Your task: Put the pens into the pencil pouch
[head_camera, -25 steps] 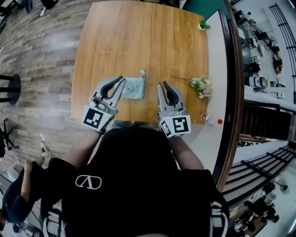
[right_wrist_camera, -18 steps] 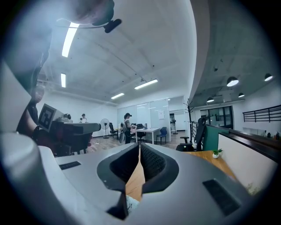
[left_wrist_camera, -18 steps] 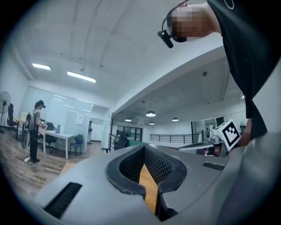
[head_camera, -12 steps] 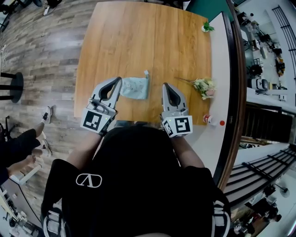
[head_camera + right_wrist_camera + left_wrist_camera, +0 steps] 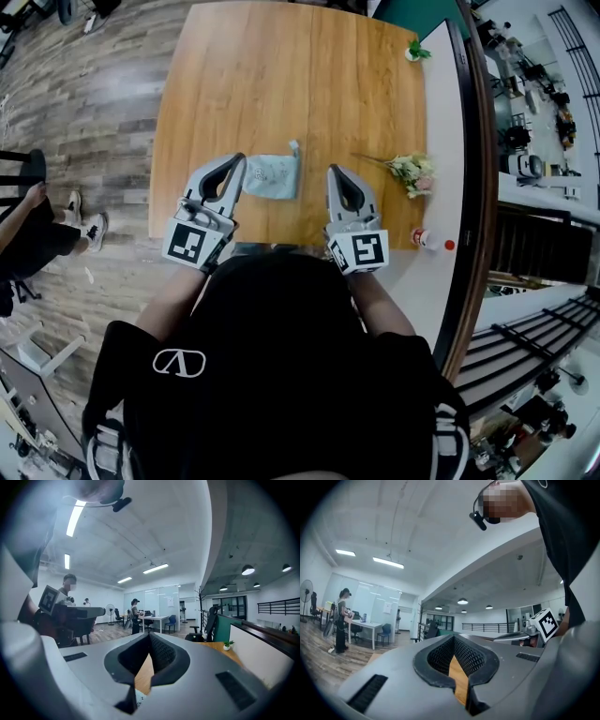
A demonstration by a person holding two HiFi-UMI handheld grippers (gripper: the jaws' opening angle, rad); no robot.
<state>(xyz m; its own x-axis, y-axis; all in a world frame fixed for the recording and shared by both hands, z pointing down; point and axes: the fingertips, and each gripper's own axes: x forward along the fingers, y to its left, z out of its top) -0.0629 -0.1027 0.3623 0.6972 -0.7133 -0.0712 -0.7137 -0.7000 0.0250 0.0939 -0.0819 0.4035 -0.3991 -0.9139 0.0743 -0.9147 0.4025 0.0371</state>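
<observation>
A: You stand at the near edge of the table (image 5: 281,75), a wooden top with little on it. Your left gripper (image 5: 241,160) and right gripper (image 5: 334,172) sit level over that edge. Both have their jaws pressed together on nothing.

B: Between them you have the pouch (image 5: 272,177), flat on the wood. It lies just beside your left gripper's tip and a little apart from the right one. Flowers (image 5: 410,172) lie off to your right, near the table's side.

A: Treat the pouch as light, soft cloth that will likely sag when lifted and slide when pushed. Pinch it at a corner by the mouth with one gripper, so the other is free to feed.

B: Its tab (image 5: 293,146) pokes out at the far right corner, and that small, stiffer bit is probably your surest hold. You have no pens in any view, so I cannot tell you where they lie, or whether they are already inside.
</observation>
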